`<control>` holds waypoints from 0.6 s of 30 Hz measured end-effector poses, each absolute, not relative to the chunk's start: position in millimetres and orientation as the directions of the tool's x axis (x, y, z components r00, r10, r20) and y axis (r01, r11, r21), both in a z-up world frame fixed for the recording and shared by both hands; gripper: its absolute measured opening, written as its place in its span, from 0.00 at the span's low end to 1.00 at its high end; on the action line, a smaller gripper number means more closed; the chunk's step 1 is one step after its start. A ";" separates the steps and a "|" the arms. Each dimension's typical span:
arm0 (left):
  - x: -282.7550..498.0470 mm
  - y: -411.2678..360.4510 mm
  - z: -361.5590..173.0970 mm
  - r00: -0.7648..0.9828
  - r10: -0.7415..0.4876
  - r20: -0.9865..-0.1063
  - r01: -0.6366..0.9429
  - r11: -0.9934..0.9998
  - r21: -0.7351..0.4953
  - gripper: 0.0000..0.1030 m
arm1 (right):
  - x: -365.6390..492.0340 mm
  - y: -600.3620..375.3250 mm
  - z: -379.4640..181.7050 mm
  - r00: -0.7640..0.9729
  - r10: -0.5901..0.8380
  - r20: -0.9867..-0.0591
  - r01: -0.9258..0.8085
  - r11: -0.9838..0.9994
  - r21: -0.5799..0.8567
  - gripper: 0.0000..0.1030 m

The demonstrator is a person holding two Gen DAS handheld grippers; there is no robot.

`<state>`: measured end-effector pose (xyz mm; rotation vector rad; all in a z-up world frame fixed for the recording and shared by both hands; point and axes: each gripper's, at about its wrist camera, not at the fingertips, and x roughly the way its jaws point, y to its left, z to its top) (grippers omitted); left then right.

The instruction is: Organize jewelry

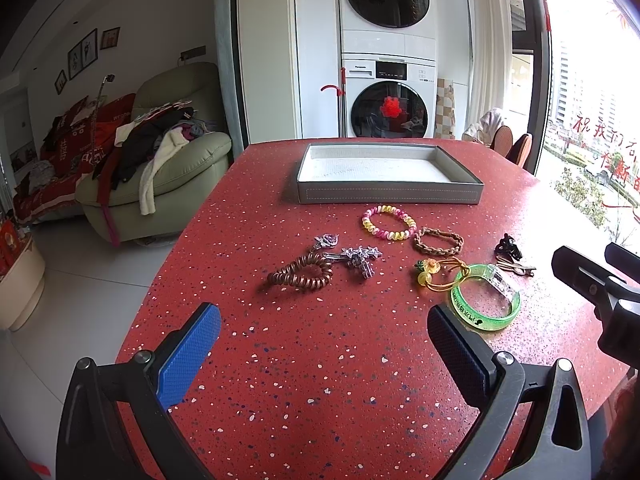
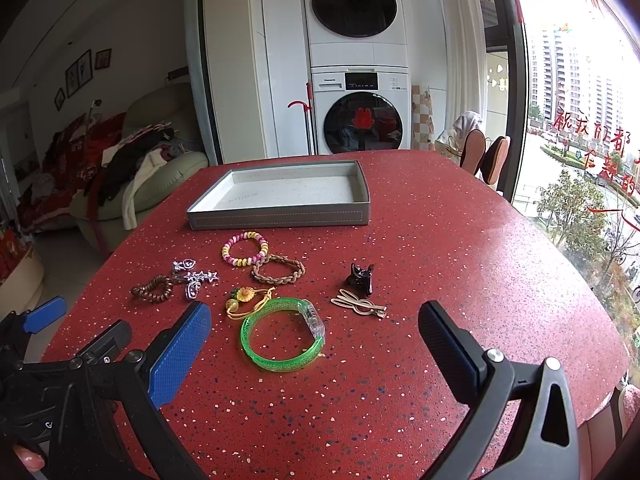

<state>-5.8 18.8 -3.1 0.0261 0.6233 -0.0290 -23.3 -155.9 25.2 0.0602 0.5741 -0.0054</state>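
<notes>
Several jewelry pieces lie on a red speckled table (image 1: 320,360). A green bangle (image 2: 282,334), yellow flower hair tie (image 2: 246,298), brown braided bracelet (image 2: 278,269), pink-yellow bead bracelet (image 2: 245,248), copper coil tie (image 2: 153,289), silver star clips (image 2: 196,278), black claw clip (image 2: 361,278) and gold clip (image 2: 358,304). An empty grey tray (image 2: 280,216) stands behind them. My left gripper (image 1: 324,336) is open, near the coil tie (image 1: 300,274) and the green bangle (image 1: 486,300). My right gripper (image 2: 316,340) is open around the green bangle.
Stacked washer and dryer (image 2: 358,68) stand behind the table. A green armchair (image 1: 168,168) piled with clothes is at left. A window (image 2: 580,120) runs along the right edge. The table edge drops off at left (image 1: 160,272).
</notes>
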 end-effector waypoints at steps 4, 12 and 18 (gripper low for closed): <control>-6.5 19.3 -3.0 0.811 -0.018 -0.585 0.034 0.999 0.016 1.00 | -23.7 -155.8 25.3 0.840 0.012 -0.543 0.022 0.998 0.056 1.00; -8.4 18.7 -5.4 0.810 -0.016 -0.587 0.034 0.999 0.019 1.00 | -24.8 -155.1 25.4 0.839 0.014 -0.544 0.020 0.998 0.057 1.00; -8.5 18.8 -5.8 0.809 -0.018 -0.587 0.036 0.999 0.019 1.00 | -25.8 -152.8 24.8 0.838 0.017 -0.545 0.018 0.998 0.059 1.00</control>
